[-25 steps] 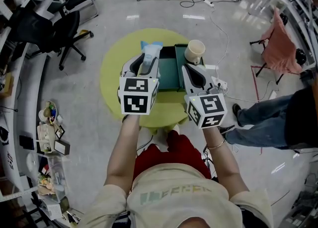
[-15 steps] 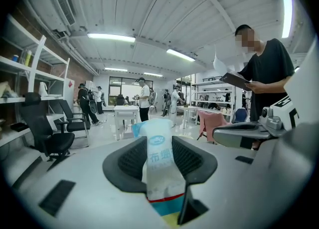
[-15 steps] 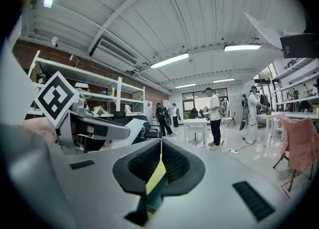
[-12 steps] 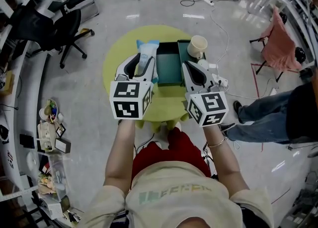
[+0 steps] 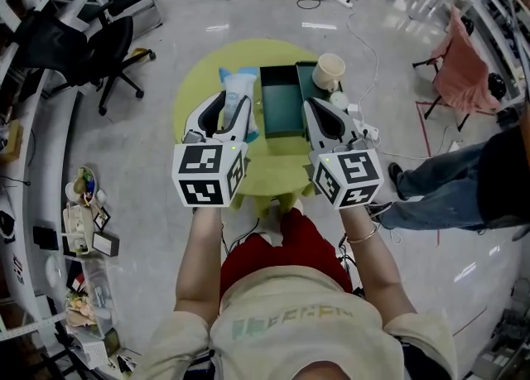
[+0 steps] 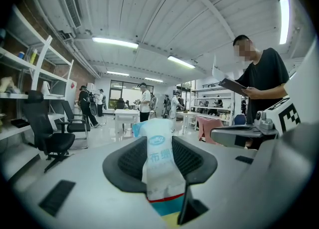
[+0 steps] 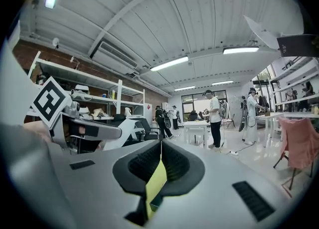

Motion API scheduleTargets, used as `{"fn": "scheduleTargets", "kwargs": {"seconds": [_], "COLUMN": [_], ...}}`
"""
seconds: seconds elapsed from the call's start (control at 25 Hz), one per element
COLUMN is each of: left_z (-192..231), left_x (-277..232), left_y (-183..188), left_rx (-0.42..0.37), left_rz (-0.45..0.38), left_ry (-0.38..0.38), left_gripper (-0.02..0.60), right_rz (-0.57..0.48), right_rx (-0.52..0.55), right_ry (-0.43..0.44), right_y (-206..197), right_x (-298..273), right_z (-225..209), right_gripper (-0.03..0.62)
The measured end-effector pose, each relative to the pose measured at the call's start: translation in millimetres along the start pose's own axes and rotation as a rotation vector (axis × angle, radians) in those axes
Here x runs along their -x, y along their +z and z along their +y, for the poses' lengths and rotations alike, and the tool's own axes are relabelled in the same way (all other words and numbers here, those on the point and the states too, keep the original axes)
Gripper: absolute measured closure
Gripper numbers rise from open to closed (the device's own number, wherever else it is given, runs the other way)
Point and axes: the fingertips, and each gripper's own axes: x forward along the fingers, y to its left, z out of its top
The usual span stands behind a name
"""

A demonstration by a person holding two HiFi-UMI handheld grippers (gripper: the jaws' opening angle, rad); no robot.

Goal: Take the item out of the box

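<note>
White-and-blue packet point(image 5: 235, 87) sits clamped between the left gripper's point(image 6: 159, 147) jaws, upright, outside the teal box point(image 5: 281, 105) and just beside its left wall, over the yellow-green table point(image 5: 192, 88). The box looks empty. The right gripper's point(image 7: 160, 159) jaws are together with nothing between them, and it sits by the box's right side, near a cup point(image 5: 329, 72). Judged step: removal is basically done and the packet is being carried clear. The next move probably calls for lowering it onto bare table left of the box, then parting the jaws. The packet is soft and may flop.
</note>
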Motion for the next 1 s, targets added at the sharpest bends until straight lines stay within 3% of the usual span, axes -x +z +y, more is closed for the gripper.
{"fn": "scheduleTargets", "kwargs": {"seconds": [0.64, 1.0], "left_z": [7, 10], "left_x": [53, 80], "left_y": [-8, 6], "left_rx": [0.007, 0.004], "left_rz": [-0.046, -0.079], "left_ry": [0.013, 0.006], "left_gripper": [0.41, 0.411], "right_rz": [-0.02, -0.027], "right_rx": [0.004, 0.011], "right_ry": [0.012, 0.016], "right_y": [-1, 8], "right_x": [22, 32], "right_z": [35, 56], "right_gripper": [0.559, 0.559]}}
